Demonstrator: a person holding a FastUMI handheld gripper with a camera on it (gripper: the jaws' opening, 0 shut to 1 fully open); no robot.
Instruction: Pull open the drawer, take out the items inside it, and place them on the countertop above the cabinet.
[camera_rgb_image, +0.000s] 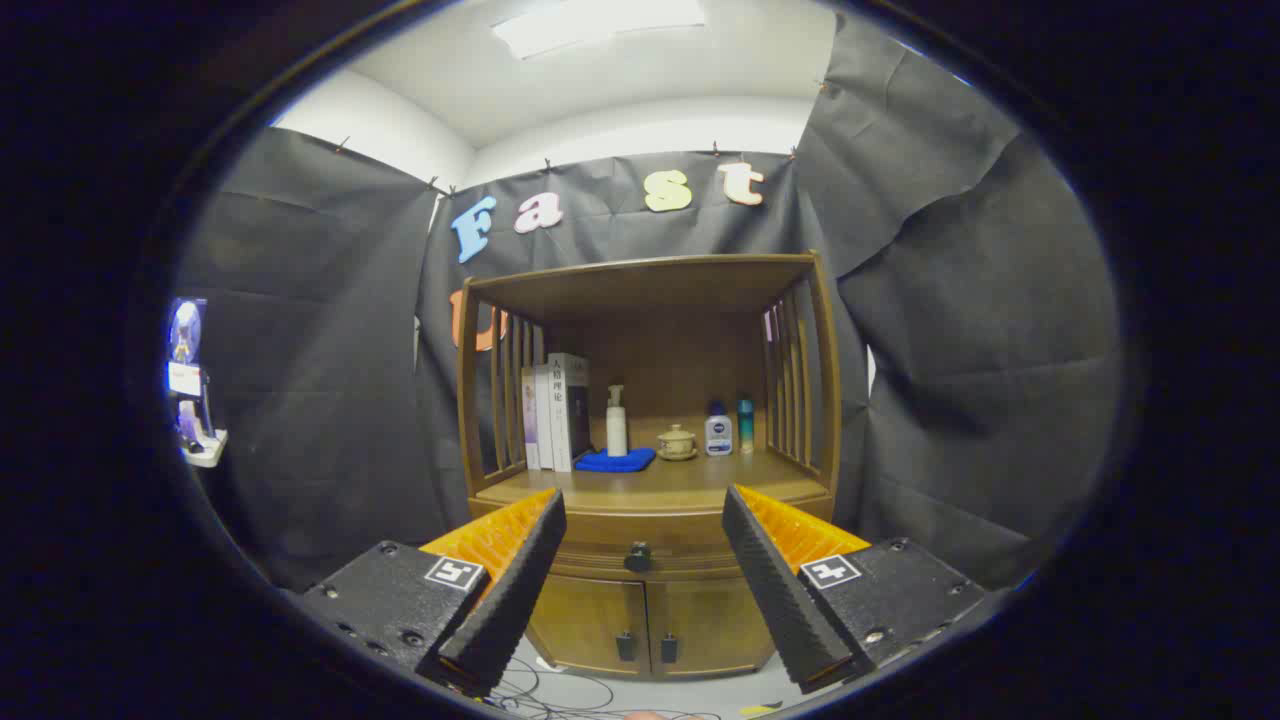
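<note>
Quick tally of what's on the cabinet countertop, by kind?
Books: 3
Pump bottle: 1
Blue cloth: 1
Lidded cup on saucer: 1
Small bottles, one white and blue, one teal: 2
Total: 8
Drawer knob sits between the open gripper fingers, farther off; drawer is closed.

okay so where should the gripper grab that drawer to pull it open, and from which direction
Grip the small dark knob at the middle of the drawer front, coming straight in from the front. It juts out toward the gripper, whose fingers are open with the knob between them, a good way beyond their tips, so a level approach fits.
</note>
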